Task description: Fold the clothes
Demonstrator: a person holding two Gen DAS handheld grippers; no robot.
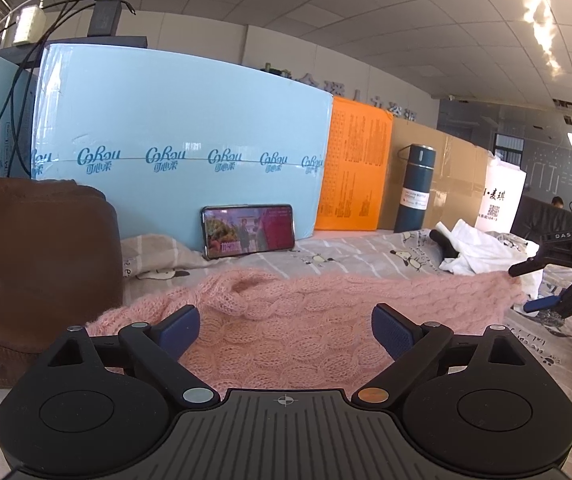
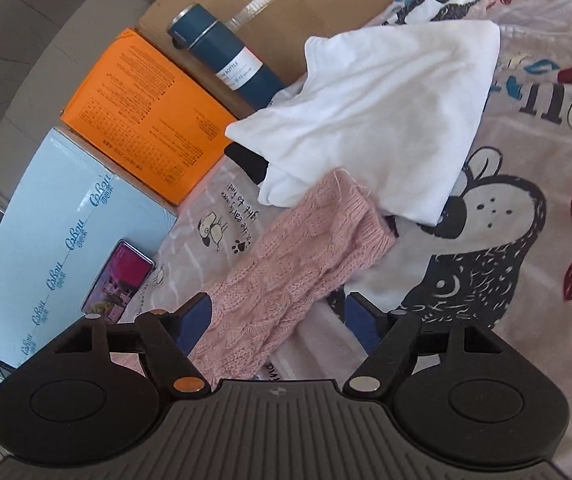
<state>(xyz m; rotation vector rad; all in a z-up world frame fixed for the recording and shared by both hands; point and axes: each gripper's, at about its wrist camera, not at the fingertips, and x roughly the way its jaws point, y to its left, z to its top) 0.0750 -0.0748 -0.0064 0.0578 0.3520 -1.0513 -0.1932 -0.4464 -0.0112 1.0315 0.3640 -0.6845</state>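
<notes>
Brown garment (image 1: 26, 264) cut off at left edge.

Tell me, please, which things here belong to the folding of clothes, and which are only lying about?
For the job:
- pink knitted sweater
- white garment
- left tongs, open
- right tongs, open

Lying about:
- phone
- blue bottle
- light blue box
- orange box
- brown bag

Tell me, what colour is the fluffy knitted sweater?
Pink sweater, clearest from the left wrist.
</notes>
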